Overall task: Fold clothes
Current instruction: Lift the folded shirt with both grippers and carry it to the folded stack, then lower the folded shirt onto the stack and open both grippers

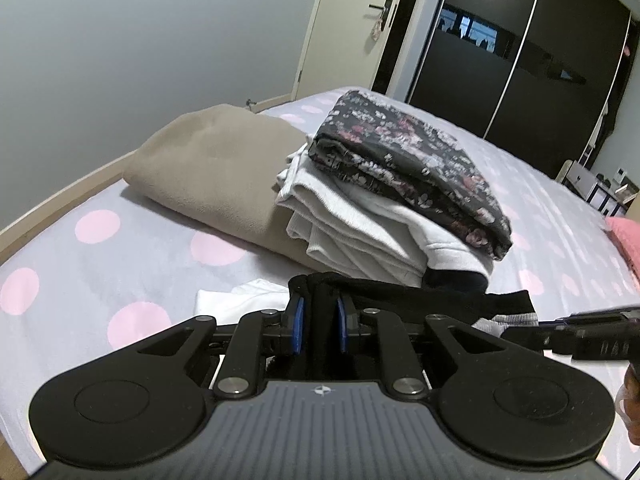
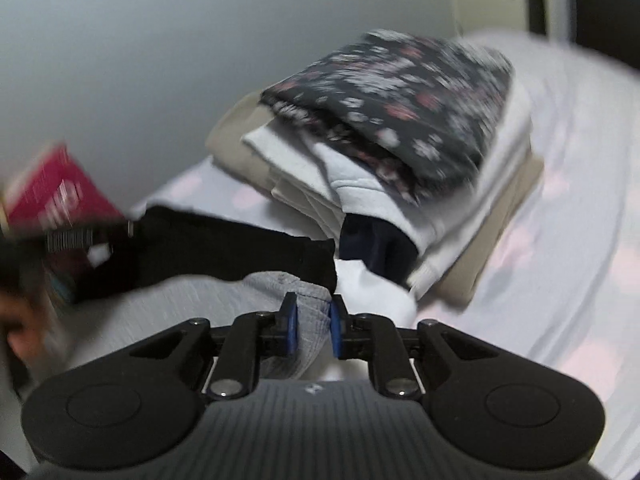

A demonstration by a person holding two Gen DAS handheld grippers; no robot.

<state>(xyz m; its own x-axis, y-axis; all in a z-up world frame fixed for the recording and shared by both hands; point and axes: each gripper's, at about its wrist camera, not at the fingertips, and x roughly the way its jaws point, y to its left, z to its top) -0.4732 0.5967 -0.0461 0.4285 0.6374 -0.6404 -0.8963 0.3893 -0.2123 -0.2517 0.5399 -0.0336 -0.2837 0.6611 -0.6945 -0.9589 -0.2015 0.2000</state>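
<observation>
Left gripper (image 1: pixel 319 322) clamped on black garment (image 1: pixel 420 294), right gripper (image 2: pixel 311 330) clamped on its grey ribbed end (image 2: pixel 304 300). Garment is stretched between them just in front of folded stack (image 1: pixel 400 184) on bed (image 1: pixel 100 280). Judgement: keep both pinches firm and tension even, bring edges together square, don't snag stack

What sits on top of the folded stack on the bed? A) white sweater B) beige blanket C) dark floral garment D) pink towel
C: the dark floral garment lies on top of the white folded clothes, with the beige blanket at the bottom of the stack.
</observation>
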